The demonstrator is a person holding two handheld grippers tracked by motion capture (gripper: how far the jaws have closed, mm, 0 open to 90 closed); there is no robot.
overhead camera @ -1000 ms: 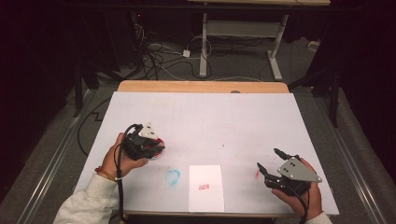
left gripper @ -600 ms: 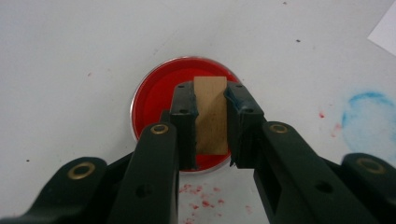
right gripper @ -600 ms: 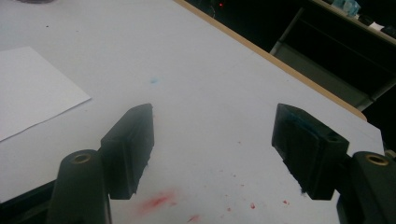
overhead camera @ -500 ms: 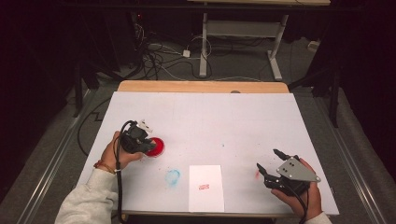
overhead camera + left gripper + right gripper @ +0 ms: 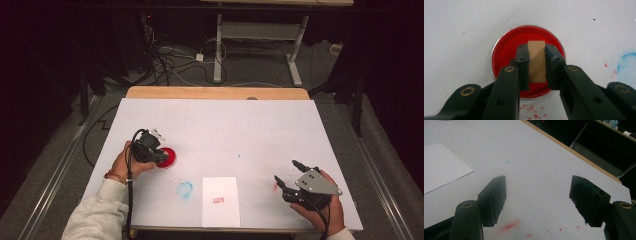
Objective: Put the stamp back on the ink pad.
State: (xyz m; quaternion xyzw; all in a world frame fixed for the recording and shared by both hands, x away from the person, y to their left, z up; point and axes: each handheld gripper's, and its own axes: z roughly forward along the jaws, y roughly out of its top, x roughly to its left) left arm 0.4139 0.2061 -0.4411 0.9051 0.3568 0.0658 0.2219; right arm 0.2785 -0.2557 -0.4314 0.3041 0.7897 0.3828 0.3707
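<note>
At the left of the high view we see the left gripper [image 5: 156,154] clamping a wooden block [image 5: 537,61] over the red dish [image 5: 528,61] (right gripper [image 5: 287,176] parted, empty) on the desk [image 5: 225,130].

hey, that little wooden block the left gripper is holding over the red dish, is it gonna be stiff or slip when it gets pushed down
The wooden block looks rigid: flat sides and square edges, so it probably won't flex. The left gripper has its jaws clamped on both long sides, so slipping seems unlikely. The red ink dish is shallow and round; a slanted push might slide it across the smooth table.
</note>
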